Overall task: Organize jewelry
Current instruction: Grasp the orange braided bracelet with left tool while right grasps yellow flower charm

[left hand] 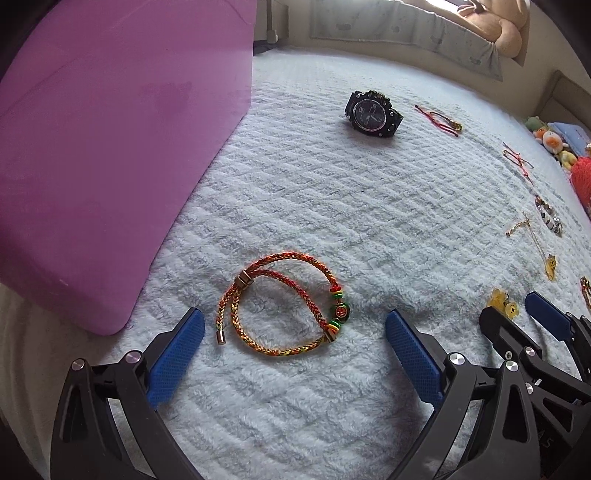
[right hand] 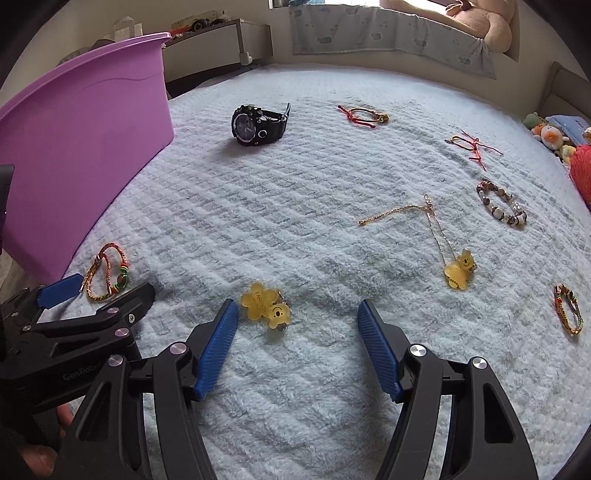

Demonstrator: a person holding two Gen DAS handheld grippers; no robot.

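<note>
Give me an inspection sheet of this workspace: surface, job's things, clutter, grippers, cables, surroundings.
Surface: fluffy white blanket, ribbed texture.
Job's things: braided bracelet between the open left gripper's fingers, not touched; yellow bear charm ahead of the right gripper; black watch; gold chain with bear pendant; beaded bracelet; two red cord bracelets; second braided bracelet; purple bin at left.
Clutter: nothing seen.
Grippers: left gripper open; right gripper open; both empty.
Cables: nothing seen.
Surroundings: plush toys at right edge, large plush near window.
</note>
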